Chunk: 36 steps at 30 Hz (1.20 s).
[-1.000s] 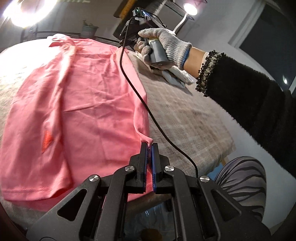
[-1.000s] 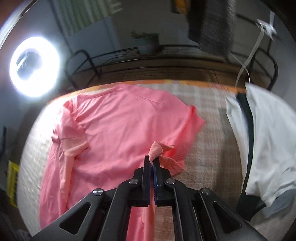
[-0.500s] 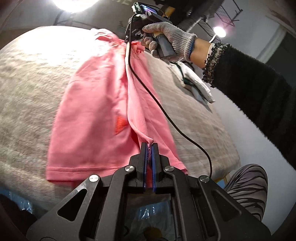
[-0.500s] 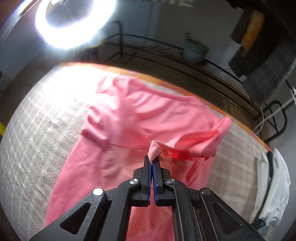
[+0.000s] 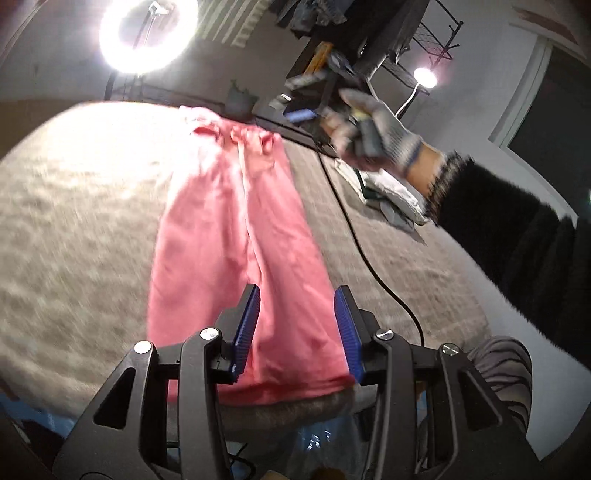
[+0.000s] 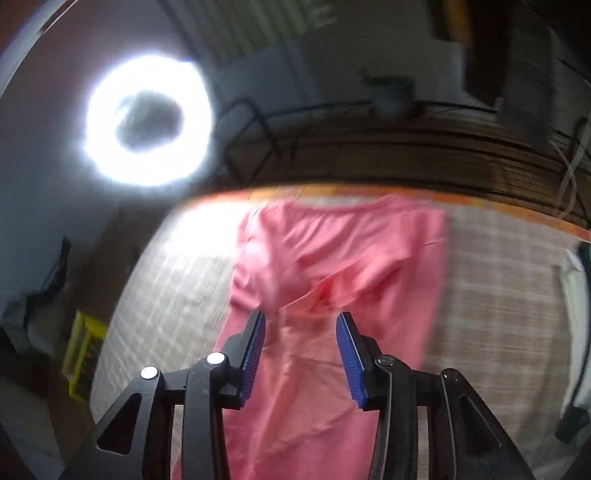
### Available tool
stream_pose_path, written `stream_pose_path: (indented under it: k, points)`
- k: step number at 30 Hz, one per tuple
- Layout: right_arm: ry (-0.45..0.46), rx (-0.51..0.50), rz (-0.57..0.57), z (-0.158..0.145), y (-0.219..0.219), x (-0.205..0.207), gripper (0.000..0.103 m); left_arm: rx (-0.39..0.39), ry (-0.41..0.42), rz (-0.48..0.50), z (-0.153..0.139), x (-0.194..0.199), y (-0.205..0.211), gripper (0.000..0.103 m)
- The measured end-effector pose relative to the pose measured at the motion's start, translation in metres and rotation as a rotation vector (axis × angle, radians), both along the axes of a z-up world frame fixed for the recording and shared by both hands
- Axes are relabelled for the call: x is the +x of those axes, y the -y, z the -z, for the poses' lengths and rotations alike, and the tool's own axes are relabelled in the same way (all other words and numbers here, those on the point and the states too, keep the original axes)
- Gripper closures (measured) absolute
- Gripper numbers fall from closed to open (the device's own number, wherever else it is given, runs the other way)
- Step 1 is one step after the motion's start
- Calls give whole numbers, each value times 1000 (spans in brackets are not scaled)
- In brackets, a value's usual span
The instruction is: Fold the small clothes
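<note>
A pink t-shirt [image 5: 236, 236] lies on the checked table cloth [image 5: 74, 240], folded lengthwise into a long narrow strip. My left gripper [image 5: 297, 291] is open and empty above the shirt's near hem. My right gripper [image 6: 300, 317] is open and empty above the shirt [image 6: 332, 280] near its folded sleeves. In the left wrist view the gloved hand holding the right gripper [image 5: 314, 110] hovers past the shirt's far end, blurred.
A pile of white and grey clothes [image 5: 388, 192] lies at the table's right side; it also shows in the right wrist view [image 6: 574, 295]. A black cable [image 5: 369, 258] trails across the cloth. A ring light [image 5: 147, 33] and a metal rack [image 6: 369, 147] stand behind the table.
Both grippers carried the shirt's right edge over to the left, then opened and let go. The shirt now lies folded into a narrow strip. Both views are motion-blurred.
</note>
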State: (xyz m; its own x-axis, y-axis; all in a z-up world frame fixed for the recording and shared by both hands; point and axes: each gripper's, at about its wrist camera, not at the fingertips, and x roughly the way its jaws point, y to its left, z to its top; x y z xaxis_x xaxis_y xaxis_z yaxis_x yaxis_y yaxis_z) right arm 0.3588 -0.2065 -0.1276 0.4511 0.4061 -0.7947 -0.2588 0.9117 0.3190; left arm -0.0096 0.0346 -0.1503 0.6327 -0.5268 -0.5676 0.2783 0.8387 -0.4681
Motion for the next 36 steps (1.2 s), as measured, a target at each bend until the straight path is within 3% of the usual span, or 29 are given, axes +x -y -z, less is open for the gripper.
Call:
stream_pose_path:
  k: [5,11,15,19,23,25,28,29,30,31,32,36]
  points:
    - [-33,11,177,11,59,11,60,40,22,4,-21,42,-20,62]
    - [-65,52,174,39,59,31,60,174,53,-33,-32,89,-42,62]
    - [-44,4,102,45,23,41,62,246,30,-66,-22,122,-55,62]
    - [2,-18,-11,41,-27,52,62,188,-17,-90,-8,133,-66,62]
    - [7,-19,-83,45,-67,74,60,196,-17,-88,-6,134,-70,62]
    - [-17,-27,-99,56,-86,88,55,193,-5,-97,-9,136,-75,62]
    - [-69,-16,-122,75,-106,101,56,171,2,-119,-13,138,-82,62]
    - [-76,-12,-131,77,-109,100,58,164,1,-123,-14,140,-83,62]
    - [-79,0,-143,80,-115,101,67,159,1,-123,-14,141,-84,62]
    - [-73,2,-154,81,-119,102,91,161,0,-120,-13,142,-83,62]
    - [-61,-14,-164,81,-123,101,103,167,-3,-114,-12,143,-82,62]
    - [29,-169,-105,76,-131,109,103,183,6,-83,-15,139,-76,62]
